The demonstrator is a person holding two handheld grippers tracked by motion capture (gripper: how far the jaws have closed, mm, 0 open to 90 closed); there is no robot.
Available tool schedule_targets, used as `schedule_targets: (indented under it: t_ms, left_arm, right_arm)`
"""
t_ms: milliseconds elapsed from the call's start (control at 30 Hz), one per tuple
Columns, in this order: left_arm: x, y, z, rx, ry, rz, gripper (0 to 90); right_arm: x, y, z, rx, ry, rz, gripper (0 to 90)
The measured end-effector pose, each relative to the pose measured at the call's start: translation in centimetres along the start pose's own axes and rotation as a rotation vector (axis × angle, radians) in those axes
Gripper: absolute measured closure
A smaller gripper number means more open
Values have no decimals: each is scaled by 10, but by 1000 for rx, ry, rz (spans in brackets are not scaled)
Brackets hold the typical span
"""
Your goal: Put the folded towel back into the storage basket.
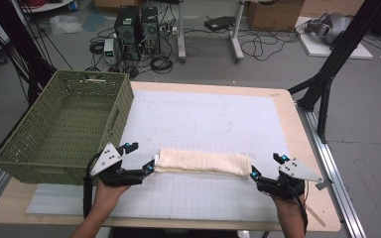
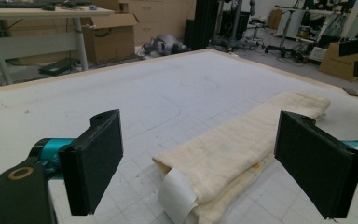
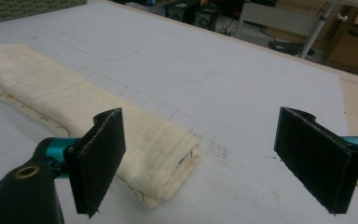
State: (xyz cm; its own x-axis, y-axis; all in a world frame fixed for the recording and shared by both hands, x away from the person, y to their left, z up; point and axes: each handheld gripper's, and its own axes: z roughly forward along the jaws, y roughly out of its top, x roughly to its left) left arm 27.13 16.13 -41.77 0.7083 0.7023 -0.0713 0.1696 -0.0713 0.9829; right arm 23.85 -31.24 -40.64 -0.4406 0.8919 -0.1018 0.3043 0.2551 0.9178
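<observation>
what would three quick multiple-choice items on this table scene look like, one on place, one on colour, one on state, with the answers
1. Where does the folded cream cloth lie?
A. inside the basket
B. on the white mat between the two grippers
C. on the floor

2. What colour is the woven basket?
A. green
B. red
C. white

3. How do the jaws of the left gripper and the right gripper stand?
A. both shut on the cloth
B. one shut, one open
C. both open, gripping nothing

Answers:
1 B, since the high view shows the cloth stretched on the white mat with a gripper at each end.
2 A, since its weave is olive green.
3 C, since each gripper view shows its two black pads wide apart and not pressing on the cloth.
</observation>
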Motion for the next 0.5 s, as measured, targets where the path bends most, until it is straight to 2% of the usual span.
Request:
schedule_targets:
  t_ms: [500]
  left_arm:
    - [-1,0,1,10,-8,2,161]
  right_arm:
    - [-2,-1,-2,3,-7,11,150]
